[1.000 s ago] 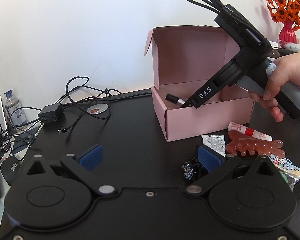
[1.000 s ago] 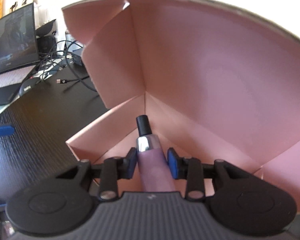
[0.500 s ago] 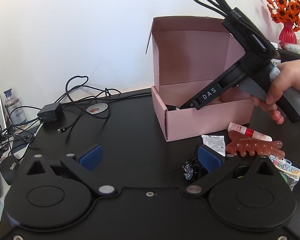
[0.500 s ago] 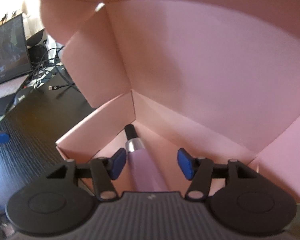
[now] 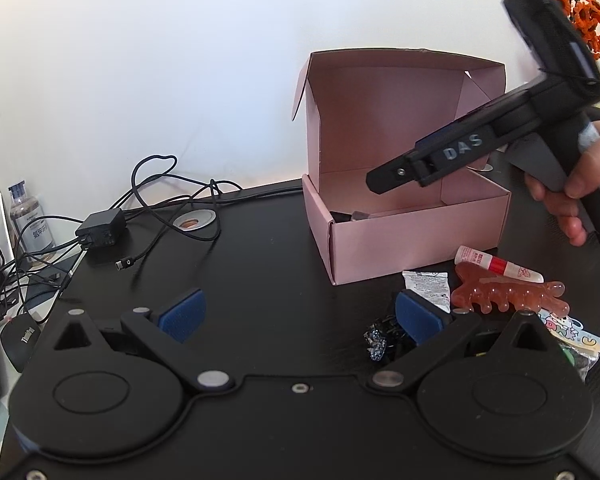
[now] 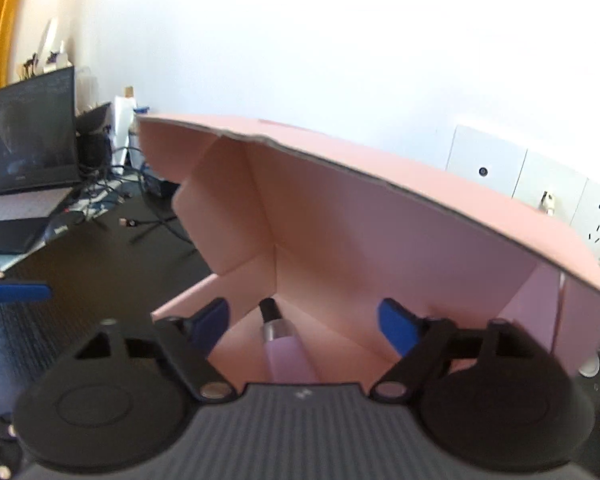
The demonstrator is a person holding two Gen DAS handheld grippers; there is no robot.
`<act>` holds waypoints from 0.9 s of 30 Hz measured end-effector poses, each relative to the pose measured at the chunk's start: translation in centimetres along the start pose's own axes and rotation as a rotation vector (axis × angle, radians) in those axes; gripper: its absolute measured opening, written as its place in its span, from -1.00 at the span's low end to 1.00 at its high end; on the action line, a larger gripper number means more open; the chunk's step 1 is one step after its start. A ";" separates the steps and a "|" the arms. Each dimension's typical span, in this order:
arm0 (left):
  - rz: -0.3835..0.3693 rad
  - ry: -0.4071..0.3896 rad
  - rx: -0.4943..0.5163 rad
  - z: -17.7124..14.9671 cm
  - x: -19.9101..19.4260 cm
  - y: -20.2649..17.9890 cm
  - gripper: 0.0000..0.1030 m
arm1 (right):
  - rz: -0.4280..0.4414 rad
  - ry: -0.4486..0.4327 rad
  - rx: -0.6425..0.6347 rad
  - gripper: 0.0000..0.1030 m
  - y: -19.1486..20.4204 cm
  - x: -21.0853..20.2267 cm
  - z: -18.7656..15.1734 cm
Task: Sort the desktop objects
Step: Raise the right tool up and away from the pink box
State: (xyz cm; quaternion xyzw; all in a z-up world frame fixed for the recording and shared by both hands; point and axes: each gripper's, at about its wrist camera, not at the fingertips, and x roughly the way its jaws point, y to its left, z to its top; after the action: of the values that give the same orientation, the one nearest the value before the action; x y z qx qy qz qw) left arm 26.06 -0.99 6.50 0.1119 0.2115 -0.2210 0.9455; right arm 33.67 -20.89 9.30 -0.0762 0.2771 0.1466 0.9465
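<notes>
Black right gripper marked "DAS", grey handle, blue-padded fingers, silver screws, black cables

I am counting one pink box at twelve o'clock, one lilac tube lying inside it, one red-banded tube, one comb and two sachets at three o'clock.

A home office desk: a black table against a white wall holds a laptop, a mouse, a charger with tangled cables, wall sockets and a vase of orange flowers.
</notes>
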 end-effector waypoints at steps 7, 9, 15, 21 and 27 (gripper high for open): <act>0.000 -0.003 -0.002 0.0 0.0 0.0 1.00 | 0.008 -0.046 -0.004 0.85 0.8 -1.3 -0.5; -0.001 -0.002 -0.007 0.0 0.0 0.1 1.00 | 0.013 -0.057 -0.008 0.90 1.8 -1.1 -0.7; 0.001 0.000 -0.014 0.0 0.0 0.2 1.00 | -0.014 -0.113 -0.008 0.99 0.3 -5.7 -2.4; 0.005 -0.001 -0.008 0.0 0.0 0.1 1.00 | -0.031 -0.173 0.029 0.99 -0.3 -8.7 -4.5; 0.006 0.000 -0.004 0.0 0.0 0.0 1.00 | -0.076 -0.225 0.096 0.99 -1.8 -11.4 -8.1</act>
State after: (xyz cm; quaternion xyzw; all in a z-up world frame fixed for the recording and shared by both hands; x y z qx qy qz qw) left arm 26.10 -0.97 6.51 0.1106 0.2115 -0.2179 0.9463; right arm 20.99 -27.12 8.92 -0.0242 0.1729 0.1050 0.9790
